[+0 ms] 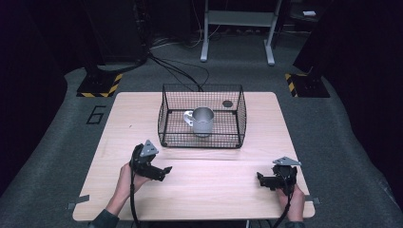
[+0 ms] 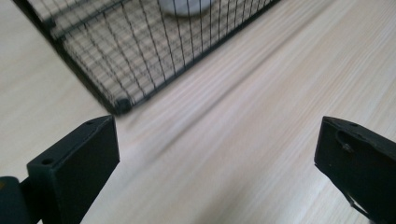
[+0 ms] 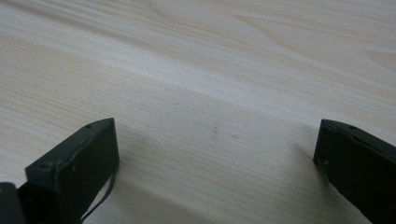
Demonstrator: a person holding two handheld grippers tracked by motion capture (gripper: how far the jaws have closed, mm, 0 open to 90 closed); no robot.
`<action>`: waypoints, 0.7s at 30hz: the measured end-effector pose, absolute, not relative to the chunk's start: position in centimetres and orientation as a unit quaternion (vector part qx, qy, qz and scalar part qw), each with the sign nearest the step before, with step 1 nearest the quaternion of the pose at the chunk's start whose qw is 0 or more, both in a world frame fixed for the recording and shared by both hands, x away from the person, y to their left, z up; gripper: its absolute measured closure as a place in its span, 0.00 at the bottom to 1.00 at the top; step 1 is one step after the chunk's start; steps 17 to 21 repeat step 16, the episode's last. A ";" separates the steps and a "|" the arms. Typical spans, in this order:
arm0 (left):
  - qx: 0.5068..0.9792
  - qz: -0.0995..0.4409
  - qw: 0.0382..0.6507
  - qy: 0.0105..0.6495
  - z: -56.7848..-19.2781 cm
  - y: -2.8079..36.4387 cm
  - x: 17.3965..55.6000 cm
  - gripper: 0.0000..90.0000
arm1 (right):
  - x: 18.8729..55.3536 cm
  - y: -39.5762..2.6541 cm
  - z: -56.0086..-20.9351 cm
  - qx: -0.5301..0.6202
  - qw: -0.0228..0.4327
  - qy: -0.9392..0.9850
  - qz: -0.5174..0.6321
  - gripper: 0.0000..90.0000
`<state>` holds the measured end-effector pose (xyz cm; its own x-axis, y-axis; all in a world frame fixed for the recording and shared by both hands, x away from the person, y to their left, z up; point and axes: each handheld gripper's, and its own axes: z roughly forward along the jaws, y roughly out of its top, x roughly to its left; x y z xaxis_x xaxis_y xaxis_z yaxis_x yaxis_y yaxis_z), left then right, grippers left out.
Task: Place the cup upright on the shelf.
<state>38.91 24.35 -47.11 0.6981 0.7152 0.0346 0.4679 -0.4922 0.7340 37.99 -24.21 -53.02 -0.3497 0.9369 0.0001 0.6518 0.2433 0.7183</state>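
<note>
A black wire basket (image 1: 166, 124) stands at the middle back of the wooden table (image 1: 199, 190). Inside it sits a silver metal mug (image 1: 203, 121) with a white handle on its left. My left gripper (image 1: 165, 172) rests near the table's front left, open and empty, pointing right toward the middle. In the left gripper view the basket's near corner (image 2: 122, 103) lies just ahead of the wide-apart jaws. My right gripper (image 1: 260, 178) sits at the front right, open, pointing left. Bare wood (image 3: 215, 130) lies between its jaws in the right gripper view.
A small dark disc (image 1: 227, 103) lies at the basket's back right. Beyond the table stand a grey metal frame (image 1: 237, 19), cables on the floor, and two hazard-striped stand bases (image 1: 100, 85). A "6" is marked on the floor at left.
</note>
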 end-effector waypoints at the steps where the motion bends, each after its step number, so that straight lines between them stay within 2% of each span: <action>1: 0.844 0.167 0.365 0.355 -47.7 24.6 38.7 0.00 | 38.0 -24.2 -53.0 0.525 0.222 0.757 0.320 0.00; 8: 0.838 0.147 0.367 0.376 -51.2 25.9 38.0 0.00 | 37.9 -24.2 -53.0 0.527 0.222 0.756 0.320 0.00; 21: 0.831 0.143 0.370 0.390 -52.9 26.0 37.9 0.00 | 38.0 -24.2 -53.0 0.527 0.222 0.755 0.320 0.00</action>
